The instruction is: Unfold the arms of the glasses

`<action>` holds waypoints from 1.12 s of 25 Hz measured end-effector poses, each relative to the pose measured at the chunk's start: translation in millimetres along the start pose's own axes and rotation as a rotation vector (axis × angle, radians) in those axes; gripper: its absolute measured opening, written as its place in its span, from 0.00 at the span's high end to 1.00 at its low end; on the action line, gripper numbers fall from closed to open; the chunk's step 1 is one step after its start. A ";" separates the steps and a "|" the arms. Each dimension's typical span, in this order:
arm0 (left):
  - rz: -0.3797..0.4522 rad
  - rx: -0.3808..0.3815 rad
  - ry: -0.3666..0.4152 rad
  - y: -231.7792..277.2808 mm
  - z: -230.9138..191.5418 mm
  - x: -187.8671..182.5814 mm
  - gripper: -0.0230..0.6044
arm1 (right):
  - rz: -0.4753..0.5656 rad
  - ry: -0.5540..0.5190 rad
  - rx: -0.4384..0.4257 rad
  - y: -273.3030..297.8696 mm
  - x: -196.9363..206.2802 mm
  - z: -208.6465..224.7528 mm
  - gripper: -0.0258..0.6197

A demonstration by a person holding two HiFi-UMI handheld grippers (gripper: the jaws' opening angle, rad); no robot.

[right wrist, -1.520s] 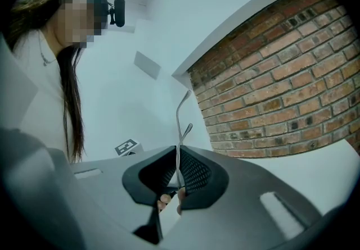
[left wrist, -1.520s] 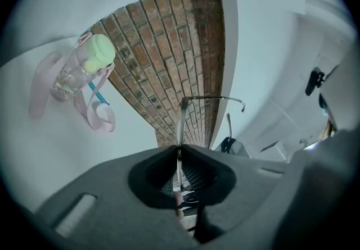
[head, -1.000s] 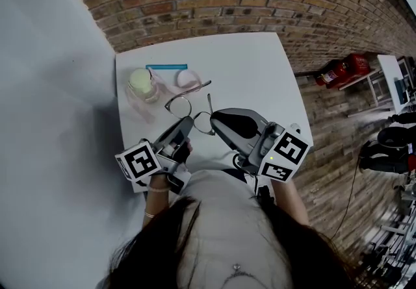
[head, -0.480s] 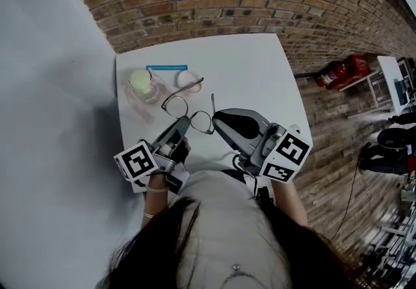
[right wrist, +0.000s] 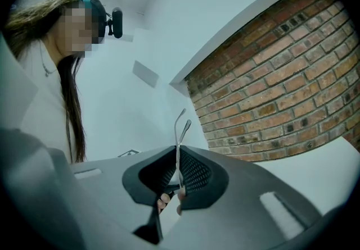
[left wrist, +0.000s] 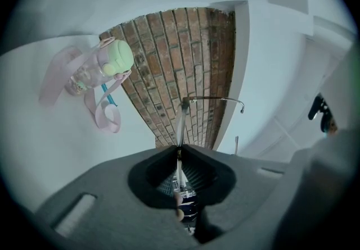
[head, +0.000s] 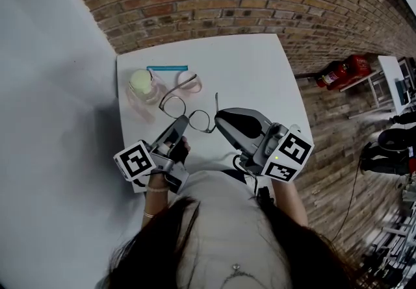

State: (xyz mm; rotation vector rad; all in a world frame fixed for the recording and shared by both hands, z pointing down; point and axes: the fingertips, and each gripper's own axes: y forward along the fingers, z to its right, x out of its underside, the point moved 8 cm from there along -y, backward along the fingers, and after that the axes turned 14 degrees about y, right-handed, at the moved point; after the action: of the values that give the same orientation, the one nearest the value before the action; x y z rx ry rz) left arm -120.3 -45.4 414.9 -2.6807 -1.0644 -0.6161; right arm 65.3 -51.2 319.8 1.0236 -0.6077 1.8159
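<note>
Thin metal-framed glasses (head: 184,108) hang just above the white table (head: 253,67), held between both grippers. My left gripper (head: 180,125) is shut on the frame's near-left side. In the left gripper view the frame (left wrist: 180,122) rises from the shut jaws (left wrist: 179,150), and one arm runs off to the right. My right gripper (head: 218,116) is shut on the other arm. That arm's thin tip (right wrist: 180,125) sticks up out of the shut jaws (right wrist: 178,156) in the right gripper view. The far arm points toward the pink strap.
A small clear bottle with a pale green lid (head: 142,84) and a pink strap (head: 190,80) lies at the table's far left, beside a blue stick (head: 168,68). A brick wall (head: 214,2) backs the table. Red objects (head: 343,69) sit on the floor at the right.
Both grippers have carried the glasses a little farther from the person, toward the bottle. The arm in the right gripper now stands slightly farther out from the lenses.
</note>
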 end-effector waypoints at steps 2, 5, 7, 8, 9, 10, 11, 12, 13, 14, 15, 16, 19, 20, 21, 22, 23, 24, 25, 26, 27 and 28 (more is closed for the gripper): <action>0.007 0.003 -0.004 -0.5 -0.8 -0.8 0.93 | 0.004 0.001 -0.001 -0.4 0.4 0.3 0.92; 0.015 0.003 -0.016 -1.9 -1.1 -1.4 0.93 | 0.008 0.000 -0.002 -0.5 0.6 -0.2 0.92; 0.020 0.002 -0.018 -2.1 0.0 -1.9 0.93 | 0.009 0.001 -0.001 -1.4 -0.2 -0.4 0.92; 0.022 0.001 -0.016 -2.0 0.4 -2.3 0.93 | 0.010 0.002 0.000 -1.9 -0.5 -0.3 0.92; 0.023 0.001 -0.015 -1.9 0.5 -2.7 0.93 | 0.011 0.002 0.001 -2.3 -0.7 -0.1 0.92; 0.024 0.000 -0.014 -1.9 0.4 -2.9 0.93 | 0.012 0.003 0.001 -2.7 -0.9 0.0 0.92; 0.025 0.000 -0.015 -1.8 0.4 -3.1 0.93 | 0.013 0.003 0.000 -2.9 -0.9 0.0 0.92; 0.028 0.000 -0.017 -1.7 0.3 -3.2 0.93 | 0.014 0.003 -0.001 -3.0 -0.9 0.0 0.92; 0.030 0.001 -0.019 -1.6 0.2 -3.3 0.93 | 0.014 0.002 -0.002 -3.0 -0.7 0.0 0.92; 0.033 0.001 -0.020 -1.4 0.0 -3.2 0.93 | 0.015 0.002 -0.003 -3.2 -0.4 0.1 0.92; 0.036 0.001 -0.023 -1.3 -0.2 -3.0 0.93 | 0.015 0.002 -0.004 -3.5 -0.2 0.2 0.92; 0.038 -0.001 -0.025 -1.4 -0.2 -2.8 0.93 | 0.016 0.002 -0.004 -4.1 -0.2 0.2 0.92; 0.050 -0.008 -0.030 -2.8 -0.3 -4.2 0.93 | 0.020 0.006 -0.002 -5.8 -1.4 0.3 0.92; 0.055 -0.010 -0.031 -3.4 -0.6 -4.9 0.93 | 0.021 0.007 -0.002 -6.2 -1.6 0.5 0.92; 0.059 -0.012 -0.032 -4.0 -0.7 -5.3 0.93 | 0.023 0.008 -0.001 -6.7 -1.7 0.6 0.92; 0.063 -0.012 -0.033 -4.5 -0.8 -5.4 0.93 | 0.024 0.009 -0.001 -7.3 -1.5 0.6 0.92; 0.065 -0.013 -0.035 -4.9 -0.9 -5.3 0.93 | 0.025 0.009 -0.002 -7.9 -1.2 0.6 0.92; 0.068 -0.013 -0.038 -5.1 -1.1 -5.1 0.93 | 0.026 0.009 -0.002 -8.4 -1.0 0.7 0.92; 0.071 -0.013 -0.041 -5.2 -1.3 -5.0 0.93 | 0.027 0.009 -0.001 -8.9 -0.9 0.9 0.92; 0.074 -0.014 -0.045 -5.3 -1.7 -5.0 0.93 | 0.028 0.009 -0.001 -9.4 -0.8 1.3 0.92; 0.077 -0.015 -0.049 -5.6 -2.0 -5.0 0.93 | 0.029 0.010 0.000 -10.0 -0.8 1.6 0.92; 0.081 -0.016 -0.054 -6.1 -2.3 -5.2 0.93 | 0.030 0.010 0.002 -10.7 -0.7 1.7 0.92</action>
State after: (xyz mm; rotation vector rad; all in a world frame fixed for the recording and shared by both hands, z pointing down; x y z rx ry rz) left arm -128.6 -44.9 414.8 -2.7531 -0.9625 -0.5426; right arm 75.7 -48.1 319.8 1.0105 -0.6186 1.8475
